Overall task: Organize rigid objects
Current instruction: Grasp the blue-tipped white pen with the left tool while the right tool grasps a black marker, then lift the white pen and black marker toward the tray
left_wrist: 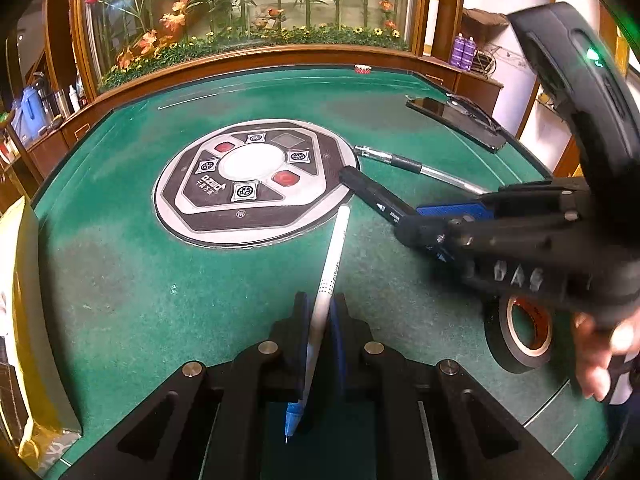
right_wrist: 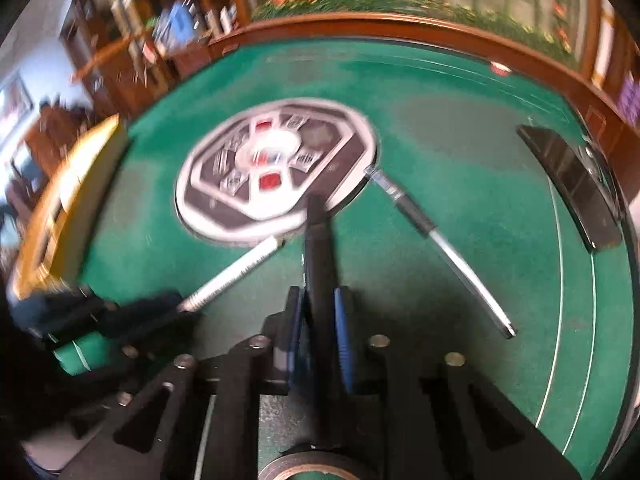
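Observation:
My left gripper [left_wrist: 320,312] is shut on a white pen [left_wrist: 332,256], whose blue tip points back toward the camera. The pen's far end reaches toward the round panel [left_wrist: 252,180] in the green table. My right gripper [right_wrist: 320,300] is shut on a black pen [right_wrist: 318,240] that sticks out forward over the panel's edge. In the left wrist view the right gripper [left_wrist: 440,232] comes in from the right with the black pen [left_wrist: 372,196]. In the blurred right wrist view the left gripper [right_wrist: 168,304] holds the white pen [right_wrist: 236,272] at the left.
A clear pen with a black grip [left_wrist: 408,164] lies on the felt right of the panel. A black tape roll [left_wrist: 520,336] lies near a person's hand [left_wrist: 600,356]. A dark phone [left_wrist: 456,122] sits at the far right edge and a yellow box [left_wrist: 24,300] at the left.

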A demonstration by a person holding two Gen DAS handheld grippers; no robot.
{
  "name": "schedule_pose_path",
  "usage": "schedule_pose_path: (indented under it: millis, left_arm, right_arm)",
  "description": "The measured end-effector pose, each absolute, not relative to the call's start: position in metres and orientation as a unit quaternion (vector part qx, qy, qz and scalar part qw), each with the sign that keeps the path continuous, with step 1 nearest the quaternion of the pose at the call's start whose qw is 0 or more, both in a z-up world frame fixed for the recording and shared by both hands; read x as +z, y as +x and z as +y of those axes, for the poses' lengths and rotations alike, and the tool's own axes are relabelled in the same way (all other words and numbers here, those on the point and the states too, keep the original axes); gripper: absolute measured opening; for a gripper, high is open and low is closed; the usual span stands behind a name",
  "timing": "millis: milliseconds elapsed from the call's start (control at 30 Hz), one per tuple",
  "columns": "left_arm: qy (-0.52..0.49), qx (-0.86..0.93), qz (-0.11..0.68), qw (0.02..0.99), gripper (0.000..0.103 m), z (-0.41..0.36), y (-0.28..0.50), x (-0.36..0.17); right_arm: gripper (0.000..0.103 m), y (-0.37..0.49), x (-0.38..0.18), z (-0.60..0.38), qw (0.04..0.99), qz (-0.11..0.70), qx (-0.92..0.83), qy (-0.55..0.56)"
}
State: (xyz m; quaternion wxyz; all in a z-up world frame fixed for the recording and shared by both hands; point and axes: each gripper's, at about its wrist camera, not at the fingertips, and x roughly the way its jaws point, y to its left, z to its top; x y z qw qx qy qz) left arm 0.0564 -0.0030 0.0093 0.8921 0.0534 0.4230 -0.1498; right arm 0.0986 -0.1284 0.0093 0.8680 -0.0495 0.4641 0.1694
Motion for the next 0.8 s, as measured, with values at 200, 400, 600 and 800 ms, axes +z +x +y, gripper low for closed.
schedule_pose_path:
  millis: [200,400,600,800]
  left_arm:
    - [0.050,-0.152,0.423,0.892,0.008,-0.003,0.060,0.008]
    - [0.002,-0.170,0.378,0.910,0.006,0.011,0.052,0.022]
    - [-0.027,-0.170,0.355,0.919,0.006,0.021,0.050,0.032]
    - [-0.038,-0.163,0.335,0.927,0.006,0.030,0.046,0.039]
  right_arm:
    - [0.014,0.092,0.010,-0.128,0.876,0.451,0.161,-0.057]
    - [0.014,0.092,0.035,-0.141,0.898,0.408,0.163,0.015]
    - [0.014,0.081,0.053,-0.145,0.910,0.380,0.156,0.057]
    - [0.014,0.081,0.056,-0.146,0.907,0.380,0.150,0.107]
